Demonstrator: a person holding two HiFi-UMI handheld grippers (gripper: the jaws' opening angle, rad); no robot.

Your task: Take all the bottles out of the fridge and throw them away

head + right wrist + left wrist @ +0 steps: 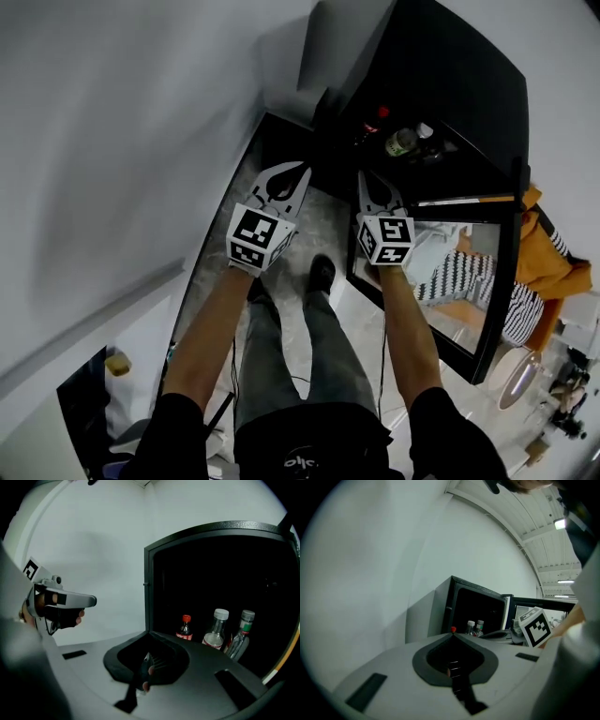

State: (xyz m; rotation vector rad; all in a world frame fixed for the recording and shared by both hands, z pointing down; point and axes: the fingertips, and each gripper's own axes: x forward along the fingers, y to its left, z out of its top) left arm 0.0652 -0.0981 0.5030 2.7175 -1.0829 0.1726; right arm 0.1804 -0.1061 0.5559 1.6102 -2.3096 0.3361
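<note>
A black fridge (441, 75) stands open on the floor ahead of me. Inside stand three bottles: a red-capped cola bottle (185, 627), a clear one with a white cap (215, 632) and one with a green label (241, 637). From the head view they sit in the dark interior, the cola bottle (375, 117) leftmost. My left gripper (298, 171) is shut and holds nothing, short of the fridge's left front corner. My right gripper (364, 178) is also shut and holds nothing, pointing at the opening. Both are well apart from the bottles.
The fridge door (497, 281) swings open to the right, its glass reflecting. A white wall (122, 141) runs along the left. My legs and a shoe (321, 272) are on the floor below the grippers. Orange and striped clothing (548, 248) shows past the door.
</note>
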